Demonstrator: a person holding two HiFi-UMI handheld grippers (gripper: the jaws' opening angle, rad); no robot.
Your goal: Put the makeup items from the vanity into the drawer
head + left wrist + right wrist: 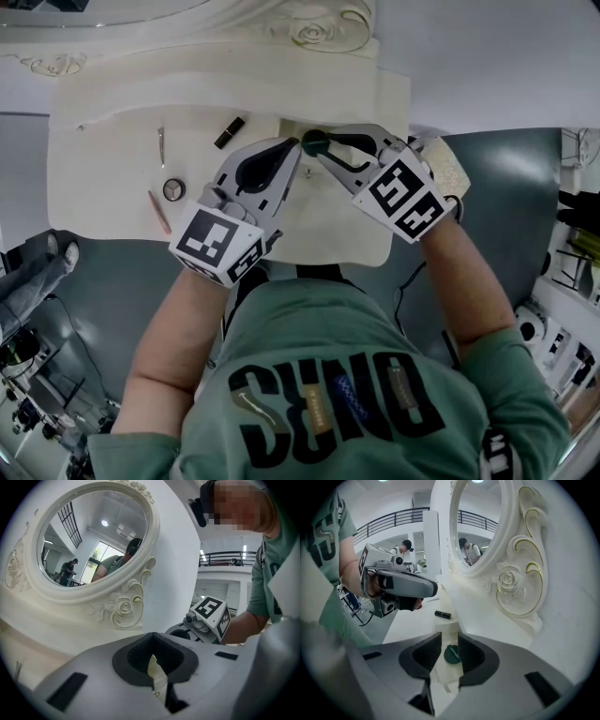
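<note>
The cream vanity (112, 178) has its drawer (328, 225) pulled out at the right, and both grippers hang over it. My right gripper (317, 147) (449, 641) is open. A dark green round makeup item (314, 142) (452, 654) shows in the gap between its fingertips, low in the drawer, and the pads do not press on it. My left gripper (296, 152) (152, 637) is shut with nothing in it, close beside the right one. On the vanity top lie a black lipstick (229, 132) (442, 615), tweezers (160, 146), a round compact (173, 188) and a pink pencil (159, 212).
An ornate oval mirror (93, 541) (483, 522) stands at the back of the vanity. The person's arms and green shirt (328, 394) fill the near side. Grey floor lies to both sides, with equipment at the right edge (572, 272).
</note>
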